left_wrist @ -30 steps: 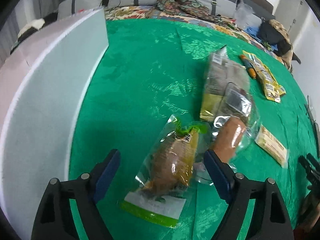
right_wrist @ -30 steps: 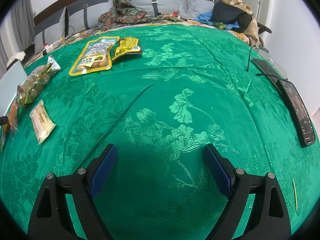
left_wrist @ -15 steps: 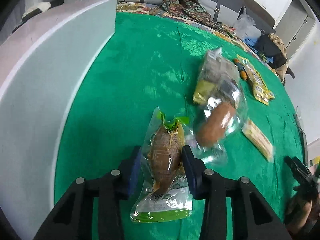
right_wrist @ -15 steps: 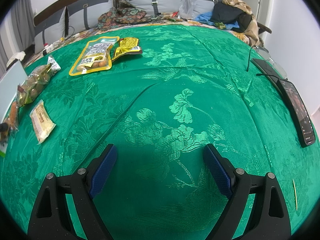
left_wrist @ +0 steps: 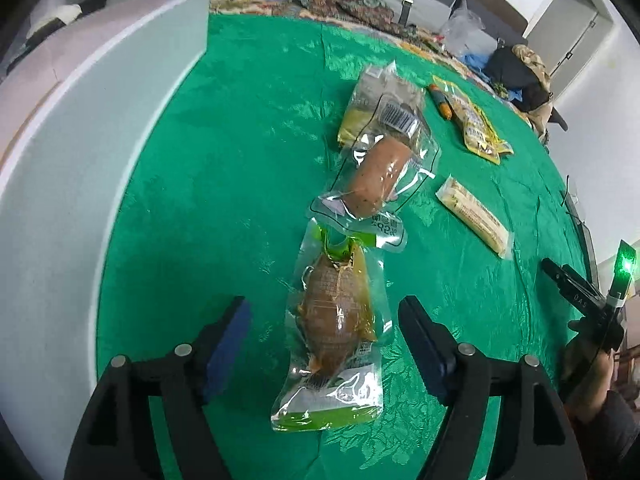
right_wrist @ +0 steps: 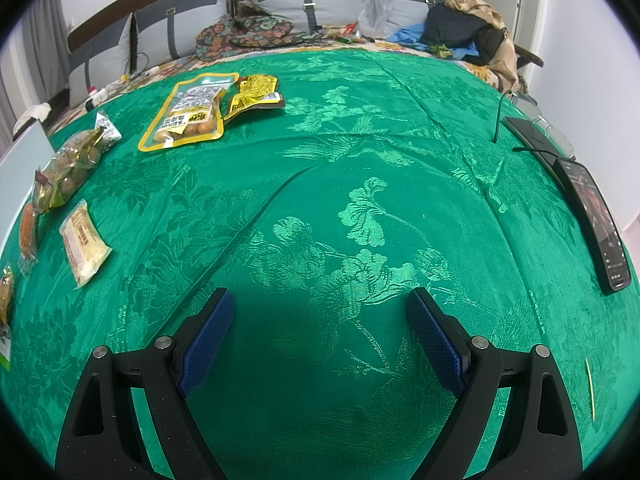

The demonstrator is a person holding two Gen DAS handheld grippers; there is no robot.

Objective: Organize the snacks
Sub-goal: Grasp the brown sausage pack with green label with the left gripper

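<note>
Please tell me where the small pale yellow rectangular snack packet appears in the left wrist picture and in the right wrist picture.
Left wrist view: the small pale yellow rectangular snack packet lies right of centre, to the right of the clear pouch with a brown sausage.
Right wrist view: the same packet lies near the left edge, halfway down.
Shared landmark: the yellow-edged pouch of round snacks on the green patterned cloth.

Left hand-held gripper (left_wrist: pixel 324 340), just opening, straddles clear snack pouch (left_wrist: pixel 334 332).
</note>
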